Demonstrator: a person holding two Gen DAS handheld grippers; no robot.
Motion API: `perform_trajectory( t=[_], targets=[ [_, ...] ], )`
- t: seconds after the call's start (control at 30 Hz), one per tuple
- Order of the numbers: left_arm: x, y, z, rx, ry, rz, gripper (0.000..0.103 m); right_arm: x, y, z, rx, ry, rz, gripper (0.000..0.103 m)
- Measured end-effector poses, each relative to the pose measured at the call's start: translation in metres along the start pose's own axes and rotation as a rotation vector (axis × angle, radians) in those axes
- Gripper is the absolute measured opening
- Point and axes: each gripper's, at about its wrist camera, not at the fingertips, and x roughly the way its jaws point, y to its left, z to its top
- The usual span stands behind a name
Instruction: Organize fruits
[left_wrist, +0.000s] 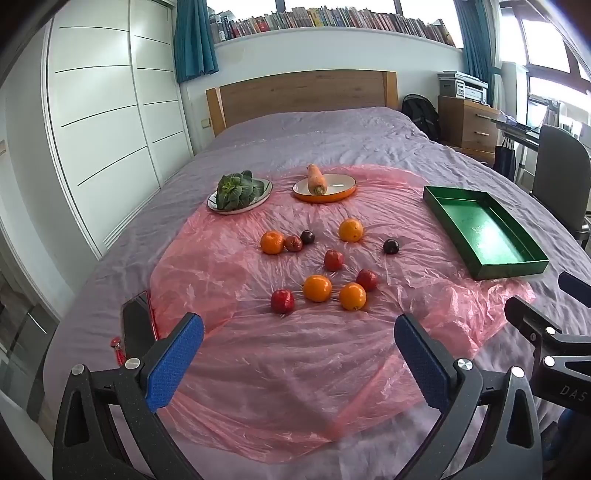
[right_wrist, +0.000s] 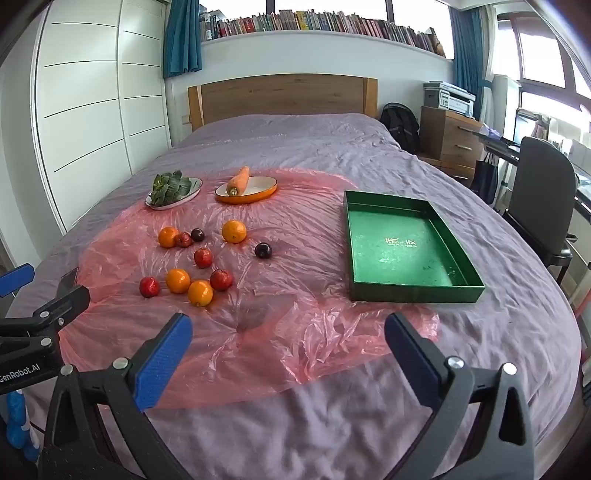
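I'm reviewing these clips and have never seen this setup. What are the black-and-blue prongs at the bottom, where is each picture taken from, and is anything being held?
No robot here: a person holds two hand grippers, each with a camera looking along its blue-padded fingers. One picture is from the left gripper, the other from the right gripper. Both are open and hold nothing. On the bed, a pink plastic sheet carries loose oranges, red fruits and dark plums, plus a plate of greens and a dish with a carrot. An empty green tray sits to the right.

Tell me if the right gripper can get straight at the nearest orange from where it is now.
Probably yes. The right gripper is open and holds nothing, and only crinkled pink plastic sheet lies between it and the nearest orange. A red fruit sits close behind that orange, so the fingers may nudge it.
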Motion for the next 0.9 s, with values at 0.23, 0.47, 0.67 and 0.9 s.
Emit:
perform_trajectory(
  t=[0.23,0.47,0.67,0.9],
  targets=[
    [0.005,-0.002,0.004,0.015,0.011,0.005,0.102,0.000,0.000,0.000,0.003,-0.005,0.003,0.103],
    [0.001,-0.002,0.000,0.001,0.000,-0.011,0.102,0.001,-0.001,-0.001,0.004,-0.003,0.003,0.103],
    [0.001,-0.002,-0.003,0.000,-0.002,-0.014,0.102,0.002,0.000,-0.002,0.005,-0.001,0.005,0.103],
    [0.003,-0.004,-0.006,-0.007,0.000,-0.016,0.102,0.003,0.000,-0.003,0.006,0.001,0.006,0.103]
  ],
)
